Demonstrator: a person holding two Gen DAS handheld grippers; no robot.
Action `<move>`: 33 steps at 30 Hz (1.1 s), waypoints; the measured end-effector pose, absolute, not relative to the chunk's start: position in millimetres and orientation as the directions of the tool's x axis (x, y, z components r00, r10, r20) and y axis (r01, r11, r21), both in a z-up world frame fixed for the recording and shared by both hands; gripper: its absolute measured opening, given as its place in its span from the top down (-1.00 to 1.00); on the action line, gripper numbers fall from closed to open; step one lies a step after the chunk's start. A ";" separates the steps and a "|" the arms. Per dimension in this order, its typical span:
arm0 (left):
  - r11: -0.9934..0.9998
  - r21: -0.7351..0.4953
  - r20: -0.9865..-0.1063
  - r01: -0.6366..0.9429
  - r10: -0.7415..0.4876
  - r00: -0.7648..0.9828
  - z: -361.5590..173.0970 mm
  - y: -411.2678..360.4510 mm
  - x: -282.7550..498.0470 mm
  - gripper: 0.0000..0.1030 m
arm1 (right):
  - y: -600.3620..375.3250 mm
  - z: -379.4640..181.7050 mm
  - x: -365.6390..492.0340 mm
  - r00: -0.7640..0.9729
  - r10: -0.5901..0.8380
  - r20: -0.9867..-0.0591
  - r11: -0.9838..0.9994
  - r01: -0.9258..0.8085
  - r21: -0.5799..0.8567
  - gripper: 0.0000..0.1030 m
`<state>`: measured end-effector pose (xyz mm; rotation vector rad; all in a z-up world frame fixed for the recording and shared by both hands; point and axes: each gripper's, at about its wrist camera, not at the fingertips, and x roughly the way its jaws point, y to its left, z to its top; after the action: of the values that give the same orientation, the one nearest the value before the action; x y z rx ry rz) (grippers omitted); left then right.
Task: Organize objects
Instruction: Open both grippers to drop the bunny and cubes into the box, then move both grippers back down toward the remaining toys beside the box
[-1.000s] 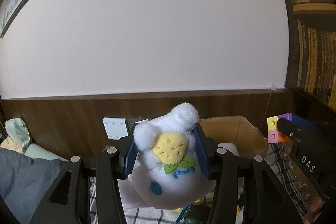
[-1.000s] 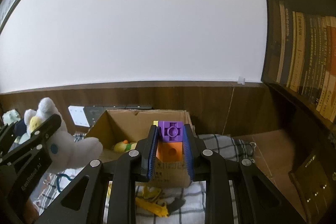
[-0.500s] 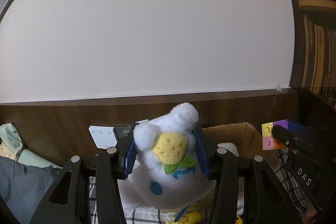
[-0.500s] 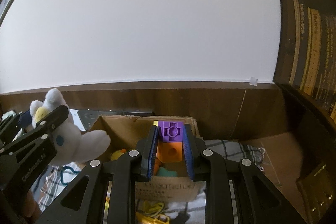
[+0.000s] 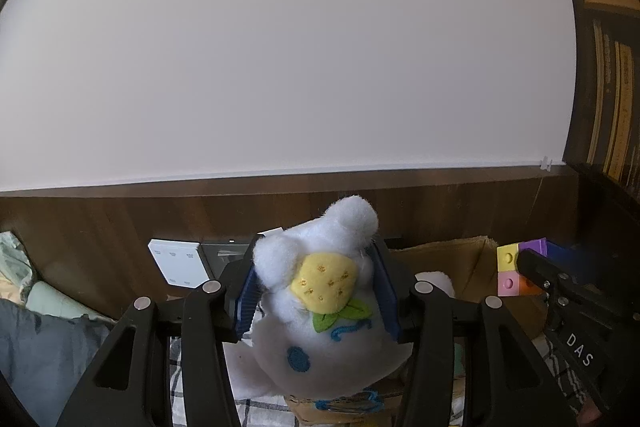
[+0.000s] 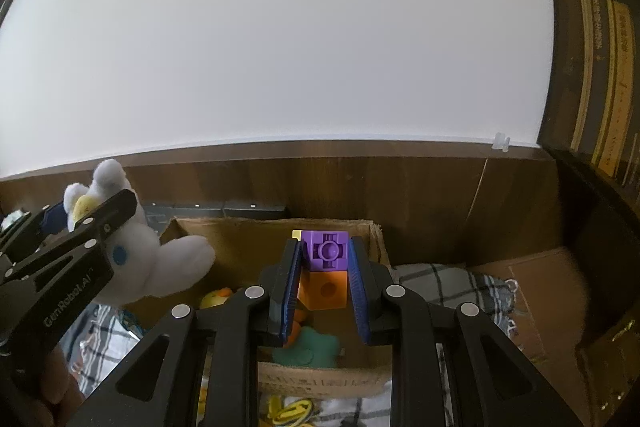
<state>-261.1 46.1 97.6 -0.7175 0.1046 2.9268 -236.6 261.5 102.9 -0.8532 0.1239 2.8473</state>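
In the left wrist view, a white plush toy (image 5: 320, 311) is pinched between the blue pads of the left gripper (image 5: 318, 291), its yellow patch turned toward the camera. The jaws are just beginning to ease apart, though the pads are seen pressed into the plush on both sides. The cardboard box (image 5: 472, 259) lies behind and to the right of the toy, with only its far wall and right rim visible. Before the toy is let go, it should be carried further over the open box, since its body seems to hang at the near left rim rather than above the middle.

In the right wrist view, a block of joined cubes (image 6: 325, 269), purple over orange, is clamped between the closed jaws of the right gripper (image 6: 325, 279). It is held above the cardboard box (image 6: 376, 239), toward the far right corner. Inside the box a yellow duck (image 6: 216, 297) and a teal toy (image 6: 310, 345) are seen. The block would best be lowered close to the box floor before release, so that it neither bounces out nor strikes the plush toy (image 6: 140, 259) held at the left rim.
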 end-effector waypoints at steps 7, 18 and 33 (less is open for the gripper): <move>-0.995 0.049 -0.455 -0.083 0.051 -0.889 95.4 44.0 -259.8 -0.70 | 269.1 99.9 -240.9 -0.817 0.146 -0.558 -0.977 -0.206 0.046 0.00; -0.996 0.075 -0.448 -0.056 0.016 -0.894 101.2 44.9 -252.9 -0.75 | 269.6 104.5 -226.6 -0.824 0.162 -0.543 -0.972 -0.227 0.056 -0.31; -0.995 0.087 -0.419 -0.039 -0.001 -0.908 110.8 26.9 -205.5 -0.81 | 257.7 120.0 -188.6 -0.839 0.169 -0.518 -0.974 -0.223 0.042 -0.39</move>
<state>-205.5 26.9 110.8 -0.6693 0.1451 3.0464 -188.6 257.7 120.0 -0.7819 0.1492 2.8264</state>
